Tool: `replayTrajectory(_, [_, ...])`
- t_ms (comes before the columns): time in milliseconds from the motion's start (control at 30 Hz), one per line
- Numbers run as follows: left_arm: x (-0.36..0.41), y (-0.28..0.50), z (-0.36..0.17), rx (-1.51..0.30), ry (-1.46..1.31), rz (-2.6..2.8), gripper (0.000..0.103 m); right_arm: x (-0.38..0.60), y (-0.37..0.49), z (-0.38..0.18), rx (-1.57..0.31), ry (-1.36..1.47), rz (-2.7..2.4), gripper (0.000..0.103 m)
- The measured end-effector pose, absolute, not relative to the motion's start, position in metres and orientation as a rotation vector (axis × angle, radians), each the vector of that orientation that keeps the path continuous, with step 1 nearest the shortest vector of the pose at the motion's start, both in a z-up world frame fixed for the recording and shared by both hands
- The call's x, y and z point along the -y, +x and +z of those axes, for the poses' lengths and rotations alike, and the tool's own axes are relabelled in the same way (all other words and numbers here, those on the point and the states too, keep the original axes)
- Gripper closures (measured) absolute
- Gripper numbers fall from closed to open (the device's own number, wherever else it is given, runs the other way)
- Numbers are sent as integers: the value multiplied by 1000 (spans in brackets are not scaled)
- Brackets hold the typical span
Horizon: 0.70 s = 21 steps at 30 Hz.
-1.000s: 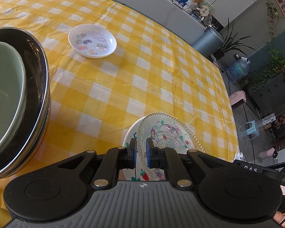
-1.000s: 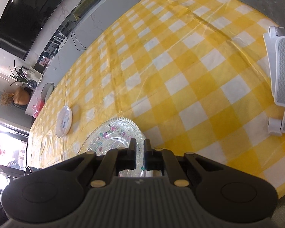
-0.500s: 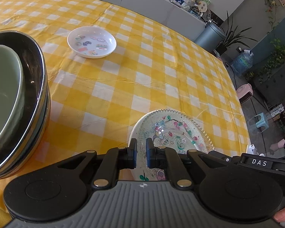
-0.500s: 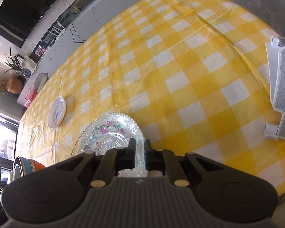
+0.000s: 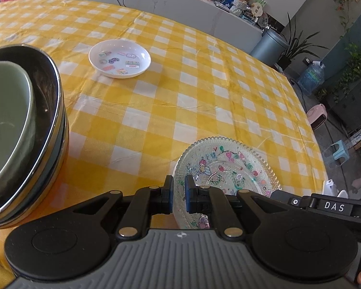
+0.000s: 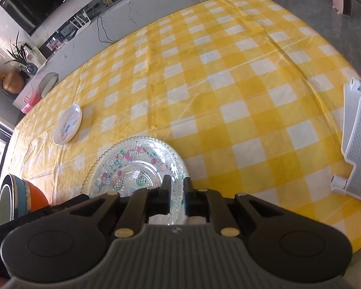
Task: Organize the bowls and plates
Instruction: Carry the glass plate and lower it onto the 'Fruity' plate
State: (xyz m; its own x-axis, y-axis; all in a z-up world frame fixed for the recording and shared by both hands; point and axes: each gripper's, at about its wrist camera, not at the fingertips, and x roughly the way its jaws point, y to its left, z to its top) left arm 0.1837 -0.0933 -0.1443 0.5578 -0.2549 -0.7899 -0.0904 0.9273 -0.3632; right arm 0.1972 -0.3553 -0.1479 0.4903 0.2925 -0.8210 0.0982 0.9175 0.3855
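Both grippers pinch the rim of the same patterned glass plate (image 5: 231, 166). The left gripper (image 5: 179, 196) has its narrow-set pads on the plate's near-left edge, and the right gripper (image 6: 176, 196) clamps the near-right edge, its pads barely apart with the beaded rim between them. Whether the plate is lifted or resting on the yellow checked tablecloth (image 5: 156, 101) cannot be told; a white edge beneath it hints at a second dish underneath.

The main risk is the shared hold: the glass is slick and thin at the rim, so if the two hands move unevenly, or one pair of pads eases off, the plate could twist, slip out and strike the table.

To the left gripper's left, close by, stands the stack of bowls (image 5: 19, 130), a green one nested in a steel-rimmed one; a swing that way could knock it. The small white sticker dish (image 5: 119, 59) lies well ahead and is unlikely to be hit.
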Motion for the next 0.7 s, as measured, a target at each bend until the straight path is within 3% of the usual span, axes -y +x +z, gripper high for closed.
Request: replayTrajectory(700, [110, 177, -141, -946, -221, -110, 92, 355, 197, -148, -1082, 397, 96, 97])
